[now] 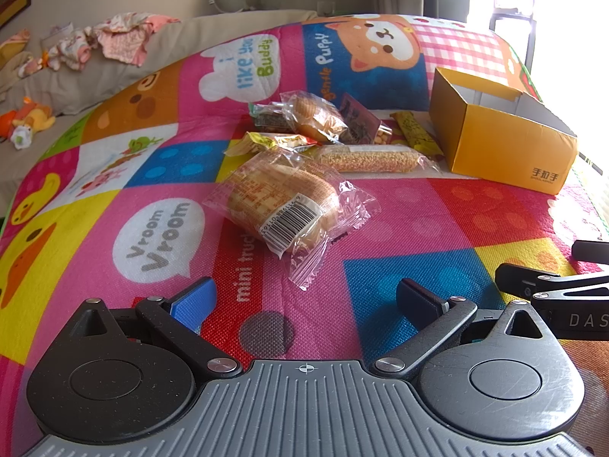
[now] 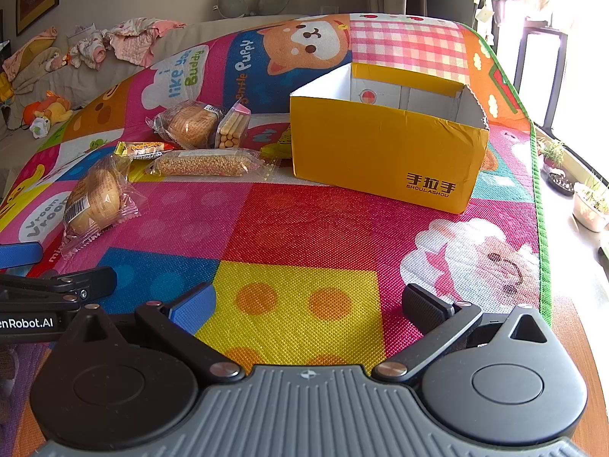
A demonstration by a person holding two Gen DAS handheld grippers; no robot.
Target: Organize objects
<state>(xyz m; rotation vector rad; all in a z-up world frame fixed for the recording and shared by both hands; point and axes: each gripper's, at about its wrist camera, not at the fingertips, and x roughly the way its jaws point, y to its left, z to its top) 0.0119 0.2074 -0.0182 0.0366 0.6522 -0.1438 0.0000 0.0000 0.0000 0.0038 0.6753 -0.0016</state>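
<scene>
Several wrapped snacks lie on a colourful play mat. Nearest to my left gripper is a bun in clear wrap with a barcode, a short way ahead of the open, empty jaws. Behind it lie a puffed-grain bar, a yellow packet, a second bun and a biscuit-stick pack. An open yellow cardboard box stands upright ahead of my right gripper, which is open and empty over the mat. The near bun lies to its left.
Beyond the mat's far left sits a beige sofa with crumpled clothes and soft toys. The mat's green edge ends at the right, with small plant pots on a sill past it. Each gripper's side shows in the other's view.
</scene>
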